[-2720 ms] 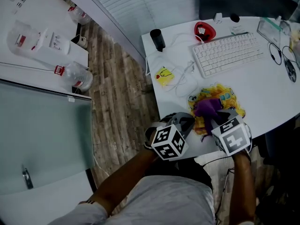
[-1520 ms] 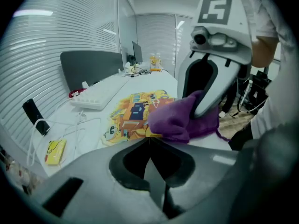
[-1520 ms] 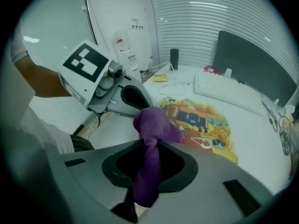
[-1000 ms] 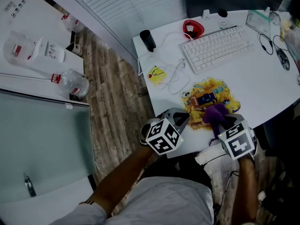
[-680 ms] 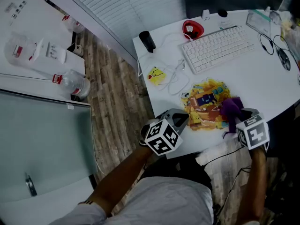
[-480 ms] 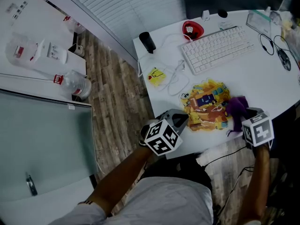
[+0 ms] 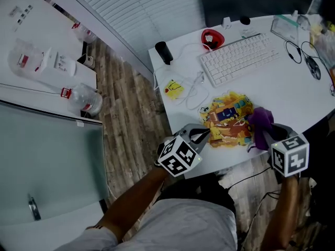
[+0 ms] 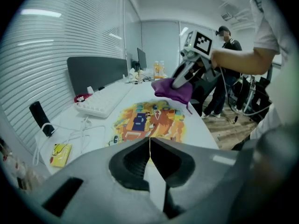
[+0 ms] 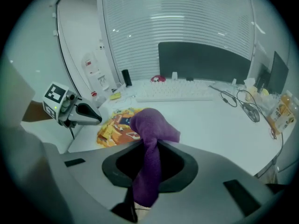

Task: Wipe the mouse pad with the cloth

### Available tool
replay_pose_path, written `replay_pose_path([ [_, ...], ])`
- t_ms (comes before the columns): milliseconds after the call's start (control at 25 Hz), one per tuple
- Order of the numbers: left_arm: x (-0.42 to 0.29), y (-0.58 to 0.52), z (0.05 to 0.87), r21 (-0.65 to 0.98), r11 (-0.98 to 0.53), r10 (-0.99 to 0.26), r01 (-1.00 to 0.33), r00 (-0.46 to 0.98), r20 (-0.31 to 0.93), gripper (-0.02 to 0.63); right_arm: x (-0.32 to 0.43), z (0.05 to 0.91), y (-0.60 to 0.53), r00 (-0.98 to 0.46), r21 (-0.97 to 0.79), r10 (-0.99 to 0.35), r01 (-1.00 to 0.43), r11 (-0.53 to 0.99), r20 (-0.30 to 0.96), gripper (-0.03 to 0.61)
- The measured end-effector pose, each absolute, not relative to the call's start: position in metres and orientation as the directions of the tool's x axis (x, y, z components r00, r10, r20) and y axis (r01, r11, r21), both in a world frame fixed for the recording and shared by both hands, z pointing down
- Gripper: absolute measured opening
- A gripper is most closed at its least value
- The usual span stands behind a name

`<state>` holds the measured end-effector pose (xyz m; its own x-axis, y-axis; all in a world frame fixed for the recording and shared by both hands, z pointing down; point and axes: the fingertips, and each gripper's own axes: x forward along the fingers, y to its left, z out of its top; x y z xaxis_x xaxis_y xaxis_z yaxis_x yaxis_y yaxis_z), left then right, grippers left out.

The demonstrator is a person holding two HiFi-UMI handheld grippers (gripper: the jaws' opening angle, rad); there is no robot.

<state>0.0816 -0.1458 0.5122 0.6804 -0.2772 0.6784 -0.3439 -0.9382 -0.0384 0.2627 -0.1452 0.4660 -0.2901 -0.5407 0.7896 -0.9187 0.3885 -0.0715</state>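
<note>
The mouse pad (image 7: 227, 120), printed in yellow and orange cartoon colours, lies flat near the white desk's front edge. A purple cloth (image 7: 260, 119) hangs bunched over the pad's right end, with my right gripper (image 7: 263, 131) shut on it. In the right gripper view the cloth (image 9: 149, 125) runs down between the jaws, and the pad (image 9: 117, 125) lies to the left. My left gripper (image 7: 208, 133) is shut, its tips at the pad's left edge. Its own view has the jaws meeting just before the pad (image 8: 149, 120), with the cloth (image 8: 173, 88) beyond.
A white keyboard (image 7: 238, 56) lies behind the pad, with white cables (image 7: 193, 85), a yellow card (image 7: 174, 88), a black cylinder (image 7: 163, 51) and a red object (image 7: 212, 37) nearby. Black cords (image 7: 309, 61) lie at the right. A person (image 8: 229, 73) stands beyond the desk.
My right gripper has carried the purple cloth rightward across the mouse pad, from its left-middle to its right end. The left gripper has stayed at the pad's left edge.
</note>
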Motion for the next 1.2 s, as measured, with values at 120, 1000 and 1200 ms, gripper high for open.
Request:
replay_pose_path([
  [120,0.085,-0.15,0.486,-0.024,-0.926,-0.312,-0.377,0.729,0.61,0.015,0.249,0.441,-0.142,-0.329,-0.112,-0.611,-0.924,0.366,0.72,0.066],
  [1000,0.065,-0.119,0.259,0.052,-0.9,-0.435,-0.432,0.898,-0.068,0.015,0.134,0.265,-0.096,-0.559,-0.221,-0.829,-0.81,0.544,0.007,0.066],
  [1200,0.055,-0.107,0.242,0.03,-0.901,-0.433,-0.433,0.893,-0.12,0.015,0.12,0.239,-0.081,-0.565,-0.171,-0.818,-0.8,0.575,-0.105,0.066],
])
